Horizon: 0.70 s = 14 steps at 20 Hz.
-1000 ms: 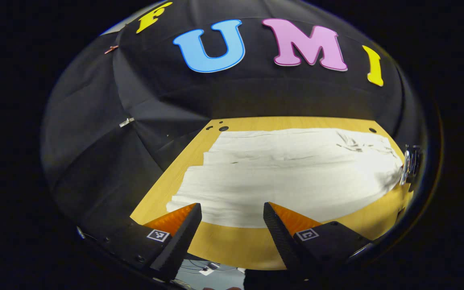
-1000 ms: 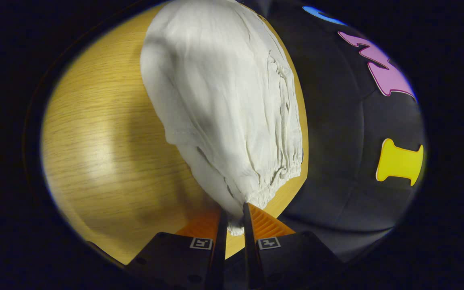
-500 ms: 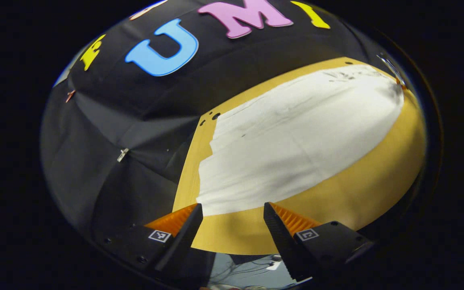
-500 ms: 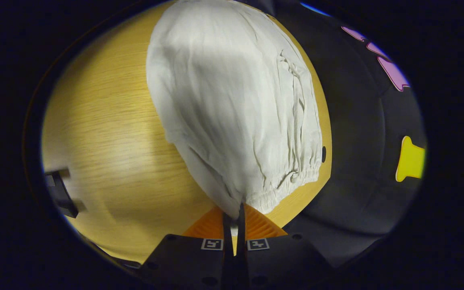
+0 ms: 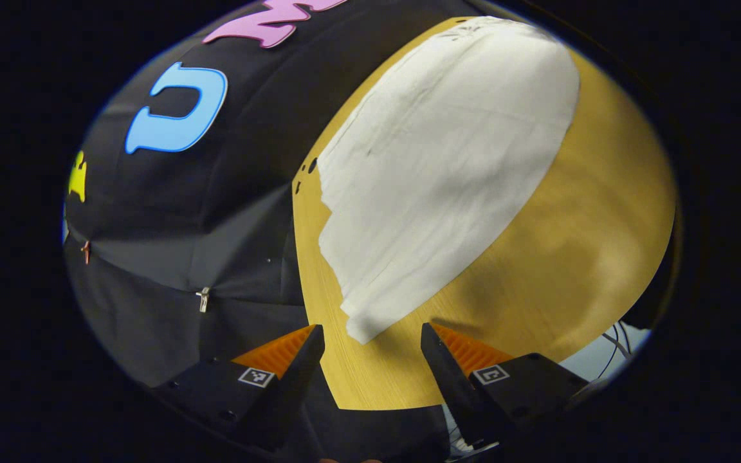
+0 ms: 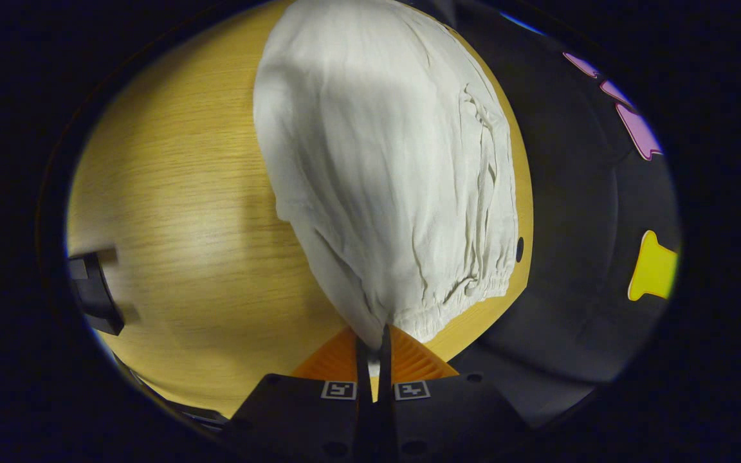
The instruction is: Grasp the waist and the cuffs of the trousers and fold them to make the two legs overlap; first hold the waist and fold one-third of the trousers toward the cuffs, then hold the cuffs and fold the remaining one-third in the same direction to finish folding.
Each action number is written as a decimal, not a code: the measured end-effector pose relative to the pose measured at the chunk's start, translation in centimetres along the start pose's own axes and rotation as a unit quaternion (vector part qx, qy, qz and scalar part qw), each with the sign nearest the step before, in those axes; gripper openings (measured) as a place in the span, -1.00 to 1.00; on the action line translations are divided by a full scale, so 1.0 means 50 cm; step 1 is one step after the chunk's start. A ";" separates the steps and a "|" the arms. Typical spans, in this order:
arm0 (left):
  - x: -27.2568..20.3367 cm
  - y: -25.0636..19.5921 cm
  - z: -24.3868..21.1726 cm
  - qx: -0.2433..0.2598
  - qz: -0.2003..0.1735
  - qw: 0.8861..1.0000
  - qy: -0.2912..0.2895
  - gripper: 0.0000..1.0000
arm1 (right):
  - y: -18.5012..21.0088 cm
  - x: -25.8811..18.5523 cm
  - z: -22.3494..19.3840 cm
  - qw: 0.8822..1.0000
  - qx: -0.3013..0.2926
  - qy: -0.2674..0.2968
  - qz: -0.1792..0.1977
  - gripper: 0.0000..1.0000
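In the left gripper view, the left gripper (image 5: 370, 347) hangs wide open and empty; the white trousers' (image 5: 448, 161) cuff corner (image 5: 361, 331) lies just ahead, legs running away lengthwise across the wooden table (image 5: 570, 257).

In the right gripper view, the right gripper (image 6: 374, 350) is clamped on the elastic waist (image 6: 454, 302).

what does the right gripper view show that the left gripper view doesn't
Right gripper view: the right claw shut on the gathered elastic waist of the white trousers, with the left claw at the far left edge of the picture.

Left gripper view: the left claw open above the table, nothing between its fingers, just short of the cuff end of the trousers.

Both: the white trousers lying flat on the wooden table against the black booth wall.
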State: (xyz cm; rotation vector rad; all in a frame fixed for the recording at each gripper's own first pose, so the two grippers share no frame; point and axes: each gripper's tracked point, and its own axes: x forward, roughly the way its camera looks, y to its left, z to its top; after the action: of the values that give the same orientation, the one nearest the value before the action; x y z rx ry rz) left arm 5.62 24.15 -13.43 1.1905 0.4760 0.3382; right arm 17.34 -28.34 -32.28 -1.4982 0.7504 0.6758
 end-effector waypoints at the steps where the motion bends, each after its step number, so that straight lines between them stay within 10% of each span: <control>1: 0.017 0.007 -0.006 0.022 0.000 1.000 0.000 0.92 | -0.001 0.000 0.000 1.000 -0.004 0.002 0.001 -0.87; 14: 0.157 0.037 0.025 0.186 -0.113 0.976 0.004 0.30 | 0.000 -0.001 -0.003 1.000 -0.026 0.012 0.002 -0.87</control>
State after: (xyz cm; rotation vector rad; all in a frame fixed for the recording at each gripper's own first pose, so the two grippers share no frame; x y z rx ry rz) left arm 12.96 27.63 -12.69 1.4808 0.6962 0.0575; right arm 17.30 -28.48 -32.25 -1.5549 0.7605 0.6861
